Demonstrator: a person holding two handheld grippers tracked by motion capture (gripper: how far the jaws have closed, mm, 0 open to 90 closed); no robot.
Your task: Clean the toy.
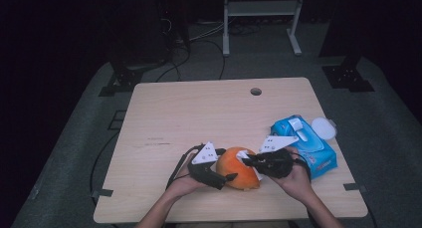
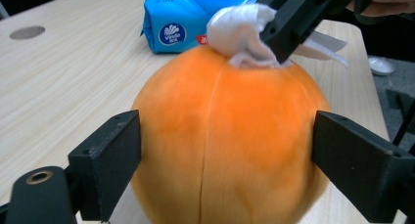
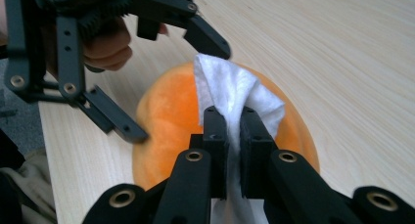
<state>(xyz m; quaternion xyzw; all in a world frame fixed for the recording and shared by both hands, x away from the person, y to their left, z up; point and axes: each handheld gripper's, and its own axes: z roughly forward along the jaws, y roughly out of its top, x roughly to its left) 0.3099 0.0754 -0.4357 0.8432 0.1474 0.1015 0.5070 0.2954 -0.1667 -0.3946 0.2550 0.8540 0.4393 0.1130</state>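
Observation:
An orange plush ball [image 1: 240, 172] rests on the wooden table [image 1: 199, 108] near its front edge. My left gripper [image 2: 225, 150] straddles the ball from the left, its black jaws spread wide on either flank with no clear squeeze on the plush. In the right gripper view this left gripper [image 3: 178, 89] reaches over the ball's far side. My right gripper [image 3: 234, 121] is shut on a white wipe [image 3: 230, 87] and holds it against the top of the ball [image 3: 166, 111]. The left gripper view shows the wipe [image 2: 240, 31] bunched on the ball's crown under the right gripper [image 2: 284, 33].
A blue pack of wet wipes [image 1: 306, 143] lies to the right of the ball, with a white round lid [image 1: 323, 127] beside it. A cable hole [image 1: 256, 91] sits at the table's back. Bare wood stretches to the left and rear.

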